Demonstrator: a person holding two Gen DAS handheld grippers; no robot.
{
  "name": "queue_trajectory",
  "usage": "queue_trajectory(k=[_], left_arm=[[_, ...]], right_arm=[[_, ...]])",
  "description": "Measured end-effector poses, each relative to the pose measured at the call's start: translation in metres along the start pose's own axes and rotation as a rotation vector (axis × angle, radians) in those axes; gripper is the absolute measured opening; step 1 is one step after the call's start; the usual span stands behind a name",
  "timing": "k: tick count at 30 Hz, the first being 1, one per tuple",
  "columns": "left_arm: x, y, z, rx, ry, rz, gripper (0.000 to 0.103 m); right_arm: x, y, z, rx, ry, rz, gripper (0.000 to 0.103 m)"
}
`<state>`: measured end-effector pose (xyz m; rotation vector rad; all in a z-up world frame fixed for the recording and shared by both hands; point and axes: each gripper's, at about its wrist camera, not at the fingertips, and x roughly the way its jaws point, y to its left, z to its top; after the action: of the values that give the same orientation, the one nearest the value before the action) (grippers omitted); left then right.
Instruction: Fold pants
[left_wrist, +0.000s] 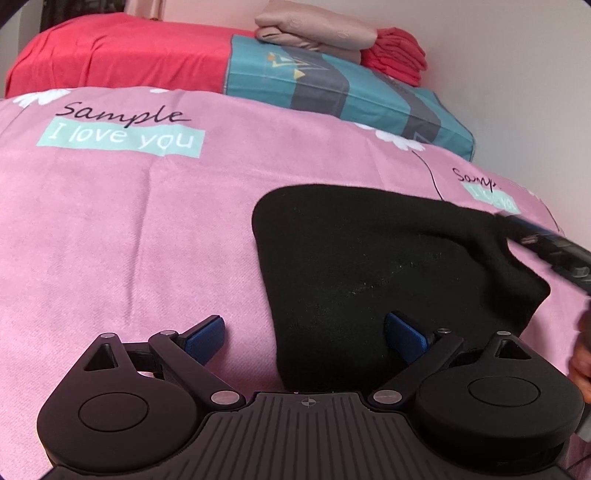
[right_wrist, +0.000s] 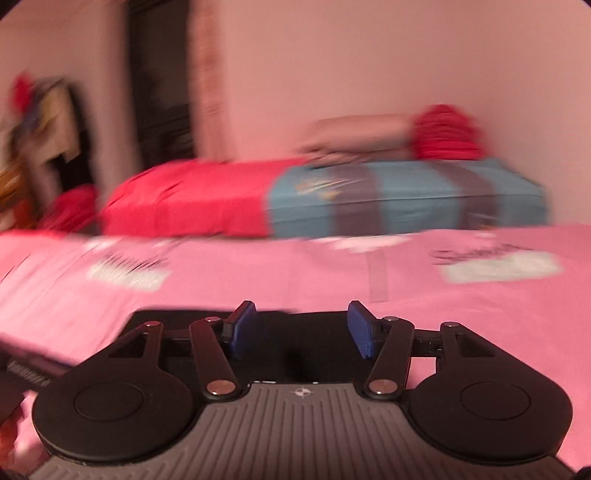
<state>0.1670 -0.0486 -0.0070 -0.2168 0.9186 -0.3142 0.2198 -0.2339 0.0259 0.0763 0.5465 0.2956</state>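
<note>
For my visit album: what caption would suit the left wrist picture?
Open left gripper poised over folded black pants on a pink bedspread, right gripper at their far edge.

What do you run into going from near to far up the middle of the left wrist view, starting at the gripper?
left gripper → black pants → pink bedsheet → teal and grey striped mattress → folded beige cloth → wall
</note>
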Motion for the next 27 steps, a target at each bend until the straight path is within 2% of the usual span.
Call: queue_trajectory(k=[1,3,4,5,8,13,14,16,19,20,21,27], left_arm=[[0.0,0.0,0.0,0.003,0.002,0.001,0.103],[-0.003,0.002,-0.001,0.006,0.011,-0.014,0.103],[-0.006,0.003,-0.002,0.015,0.013,-0.019,0.103],[-0.009,0.004,-0.002,0.027,0.011,-0.026,0.103],[-0.011,0.007,0.001,0.033,0.019,-0.063,0.103],[0.015,0.008,0.001,-0.01,0.096,-0.205,0.103],[0.023,0.009,0.001,-0.025,0.118,-0.241,0.103],[0.03,0.008,0.004,-0.041,0.112,-0.285,0.103],[0.033,0.003,0.01,-0.059,0.115,-0.299,0.103],[0.03,0.0,0.011,-0.056,0.11,-0.3,0.103],[0.025,-0.002,0.011,-0.048,0.097,-0.305,0.103],[-0.031,-0.015,0.0,0.022,0.034,-0.335,0.103]], right_arm=[[0.012,0.001,-0.002,-0.011,0.042,0.008,0.061],[0.034,-0.011,-0.004,0.025,0.109,-0.148,0.057],[0.033,-0.023,-0.004,0.093,0.104,-0.155,0.063],[0.027,-0.035,-0.004,0.179,0.093,-0.135,0.073],[0.011,-0.066,-0.007,0.346,0.13,-0.074,0.088],[0.025,-0.099,-0.022,0.539,0.33,0.098,0.093],[0.031,-0.101,-0.026,0.566,0.354,0.131,0.093],[0.032,-0.098,-0.029,0.571,0.343,0.169,0.093],[0.029,-0.08,-0.03,0.492,0.325,0.105,0.075],[0.026,-0.075,-0.03,0.472,0.313,0.103,0.065],[0.021,-0.072,-0.029,0.475,0.298,0.122,0.049],[-0.025,-0.063,-0.025,0.535,0.257,0.204,0.043]])
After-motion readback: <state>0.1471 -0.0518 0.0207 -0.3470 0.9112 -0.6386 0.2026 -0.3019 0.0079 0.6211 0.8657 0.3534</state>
